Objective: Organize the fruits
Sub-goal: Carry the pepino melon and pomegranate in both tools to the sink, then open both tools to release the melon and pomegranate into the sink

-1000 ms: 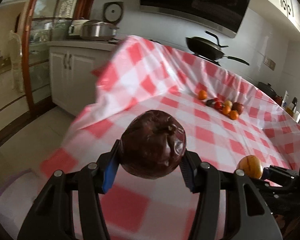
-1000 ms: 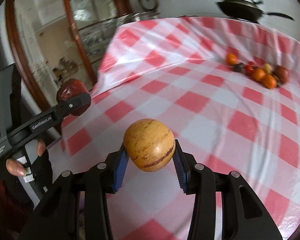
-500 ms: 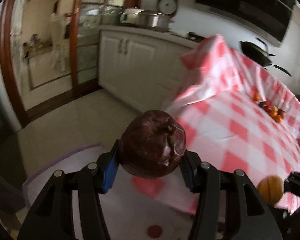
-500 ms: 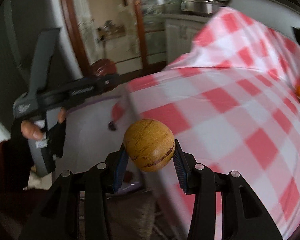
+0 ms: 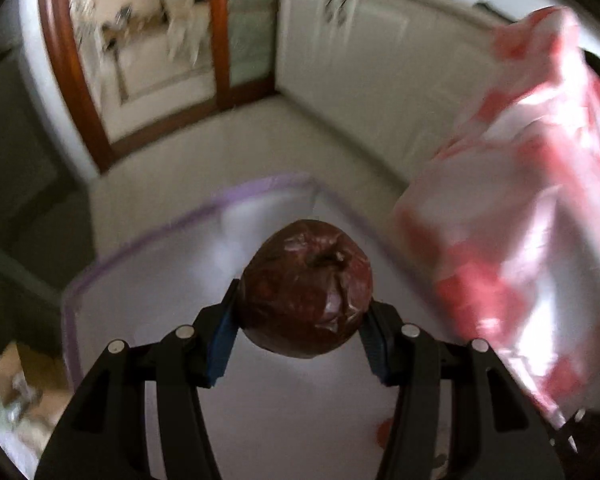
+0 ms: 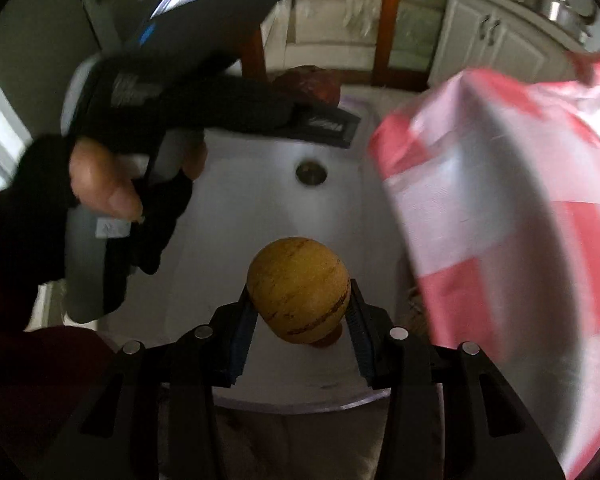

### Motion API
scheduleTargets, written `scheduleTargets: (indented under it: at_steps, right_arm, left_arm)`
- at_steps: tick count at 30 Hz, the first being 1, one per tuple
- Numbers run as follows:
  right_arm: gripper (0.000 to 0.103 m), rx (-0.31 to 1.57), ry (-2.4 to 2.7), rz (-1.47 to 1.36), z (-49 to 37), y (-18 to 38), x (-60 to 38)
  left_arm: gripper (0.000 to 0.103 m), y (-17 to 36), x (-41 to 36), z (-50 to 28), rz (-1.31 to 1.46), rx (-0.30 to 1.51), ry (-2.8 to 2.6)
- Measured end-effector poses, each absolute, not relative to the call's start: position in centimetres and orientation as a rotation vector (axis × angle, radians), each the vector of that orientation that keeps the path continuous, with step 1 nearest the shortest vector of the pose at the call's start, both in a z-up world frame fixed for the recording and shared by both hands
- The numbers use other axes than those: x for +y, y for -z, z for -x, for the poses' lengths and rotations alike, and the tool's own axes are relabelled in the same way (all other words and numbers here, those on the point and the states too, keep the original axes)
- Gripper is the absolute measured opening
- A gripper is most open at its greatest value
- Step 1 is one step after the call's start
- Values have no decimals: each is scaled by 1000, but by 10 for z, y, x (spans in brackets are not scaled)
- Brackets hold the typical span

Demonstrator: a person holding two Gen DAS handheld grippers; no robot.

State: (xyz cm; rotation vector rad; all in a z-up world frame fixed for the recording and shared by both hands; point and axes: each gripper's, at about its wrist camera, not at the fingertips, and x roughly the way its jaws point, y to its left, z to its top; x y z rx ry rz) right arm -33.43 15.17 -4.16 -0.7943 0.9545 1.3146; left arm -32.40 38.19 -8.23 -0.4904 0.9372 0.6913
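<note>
My left gripper (image 5: 300, 322) is shut on a dark red apple (image 5: 306, 288) wrapped in clear film. It hangs over a white bin (image 5: 268, 412) with a purple rim, beside the table. A small red fruit (image 5: 383, 432) lies on the bin's floor. My right gripper (image 6: 298, 312) is shut on a round yellow fruit (image 6: 298, 306) with brown stripes, above the same white bin (image 6: 260, 216). In the right wrist view the left gripper (image 6: 316, 120) shows up further off, held by a gloved hand (image 6: 100, 184), with the apple (image 6: 312, 84) at its tip.
The table's red-and-white checked cloth (image 5: 520, 248) hangs down at the right of the bin, also seen as checked cloth (image 6: 512, 216). A dark round spot (image 6: 311, 171) sits on the bin's floor. White cabinets (image 5: 360, 48) and a wooden door frame (image 5: 72, 80) stand beyond.
Both grippers have swung left off the table and tilted down, from over the checked cloth to over the white bin. Each keeps its fruit.
</note>
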Motion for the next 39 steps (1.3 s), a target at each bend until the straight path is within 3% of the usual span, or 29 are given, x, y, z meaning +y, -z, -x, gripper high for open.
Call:
scheduleTargets:
  at_steps: [9, 23, 25, 27, 28, 29, 32, 34, 37, 39]
  right_arm:
    - [43, 1002, -1331, 1008, 363, 94, 181]
    - [45, 1041, -1313, 1146, 376, 122, 202]
    - [46, 1029, -1309, 1142, 375, 119, 202]
    - [62, 998, -1322, 1112, 375, 111, 199]
    - [65, 976, -1330, 1094, 377, 106, 194]
    - [67, 949, -1337, 1081, 378, 99, 192]
    - [67, 816, -1370, 1026, 386, 70, 182]
    - [67, 713, -1417, 938, 389, 35, 168]
    - [76, 597, -1454, 754, 381, -20, 141]
    - [83, 489, -1429, 625, 368, -62, 115]
  left_arm:
    - [55, 145, 412, 321, 540, 1132, -747]
    - [55, 176, 426, 334, 539, 1196, -768]
    - [55, 168, 427, 333, 500, 1172, -790]
    - [58, 157, 428, 333, 470, 1143, -801]
    - [68, 152, 429, 333, 463, 1129, -808]
    - [75, 147, 431, 334, 456, 1111, -820]
    - [78, 117, 432, 338, 400, 1013, -878]
    - [82, 86, 424, 341, 348, 891, -926]
    - [100, 27, 397, 349, 277, 637, -989]
    - [101, -15, 376, 341, 240, 471, -962]
